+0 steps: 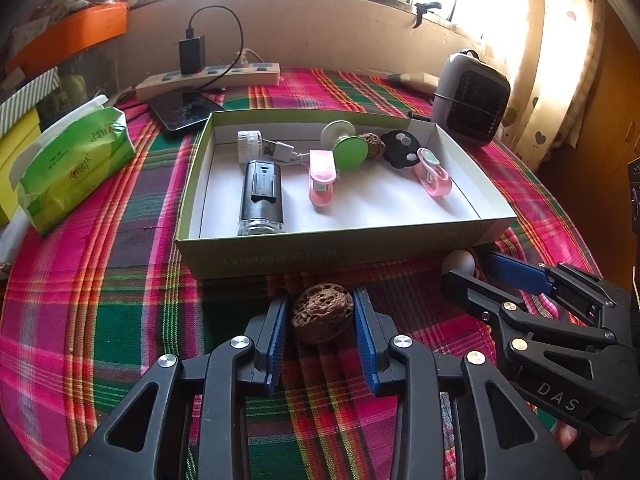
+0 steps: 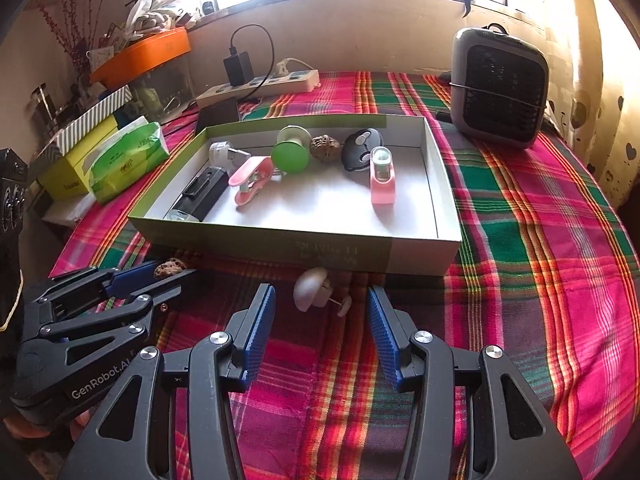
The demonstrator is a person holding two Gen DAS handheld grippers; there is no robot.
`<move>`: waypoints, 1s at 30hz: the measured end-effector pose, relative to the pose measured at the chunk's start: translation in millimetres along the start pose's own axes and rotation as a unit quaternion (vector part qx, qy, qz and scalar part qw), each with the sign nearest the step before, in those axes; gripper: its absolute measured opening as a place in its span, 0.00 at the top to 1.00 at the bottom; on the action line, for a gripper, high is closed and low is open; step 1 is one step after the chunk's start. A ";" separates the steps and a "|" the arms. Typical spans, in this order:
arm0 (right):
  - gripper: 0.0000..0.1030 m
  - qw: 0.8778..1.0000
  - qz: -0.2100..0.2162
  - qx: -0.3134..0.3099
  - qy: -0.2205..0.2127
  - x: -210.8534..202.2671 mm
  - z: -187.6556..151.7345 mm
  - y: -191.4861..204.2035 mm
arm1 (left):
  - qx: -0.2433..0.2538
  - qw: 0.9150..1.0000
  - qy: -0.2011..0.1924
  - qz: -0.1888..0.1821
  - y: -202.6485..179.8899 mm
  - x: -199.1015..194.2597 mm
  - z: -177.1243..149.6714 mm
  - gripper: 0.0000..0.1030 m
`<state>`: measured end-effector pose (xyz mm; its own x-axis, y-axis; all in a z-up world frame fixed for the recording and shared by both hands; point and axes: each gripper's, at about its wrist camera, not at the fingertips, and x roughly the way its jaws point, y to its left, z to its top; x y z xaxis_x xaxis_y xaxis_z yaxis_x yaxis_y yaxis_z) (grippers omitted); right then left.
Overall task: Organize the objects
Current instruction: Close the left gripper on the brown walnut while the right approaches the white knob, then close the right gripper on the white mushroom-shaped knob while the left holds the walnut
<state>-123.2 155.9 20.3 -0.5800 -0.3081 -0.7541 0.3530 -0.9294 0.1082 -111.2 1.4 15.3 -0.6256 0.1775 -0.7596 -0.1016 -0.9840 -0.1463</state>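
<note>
A brown wrinkled walnut (image 1: 322, 314) lies on the plaid cloth just in front of the green cardboard box (image 1: 280, 256). My left gripper (image 1: 320, 296) is shut on it, a blue pad against each side. In the right wrist view the same walnut (image 2: 170, 268) shows at the left gripper's (image 2: 160, 274) tips. A white mushroom-shaped knob (image 2: 314, 290) with a small pin lies on the cloth by the box's front wall (image 2: 280, 250). My right gripper (image 2: 320, 292) stands open around it, its pads apart from it. The right gripper (image 1: 480, 272) also shows at the right of the left wrist view.
The box holds a black lighter-like device (image 1: 262, 196), two pink clips, a green disc (image 1: 350, 152), another walnut (image 1: 372, 145), a black fob and a white plug. A tissue pack (image 1: 76, 168) lies left, a power strip (image 1: 208, 78) behind, a grey heater (image 1: 472, 100) back right.
</note>
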 end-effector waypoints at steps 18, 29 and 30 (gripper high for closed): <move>0.53 1.000 -0.025 0.007 0.011 10.3 3.7 -1.3 | 0.004 1.000 -0.005 0.000 -1.0 1.1 -0.7 0.71; 0.56 0.999 -0.030 0.010 0.010 10.9 3.8 -2.5 | 0.003 1.000 -0.005 0.001 -1.7 1.5 -0.6 0.71; 0.57 0.999 -0.029 0.010 0.010 10.8 3.8 -3.1 | 0.003 1.000 -0.005 0.001 -1.7 1.6 -0.6 0.71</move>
<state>-133.3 154.7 14.3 -0.5849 -0.2491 -0.7720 0.3032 -0.9498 0.0767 -111.5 3.3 14.0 -0.6330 0.1754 -0.7540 -0.1055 -0.9845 -0.1405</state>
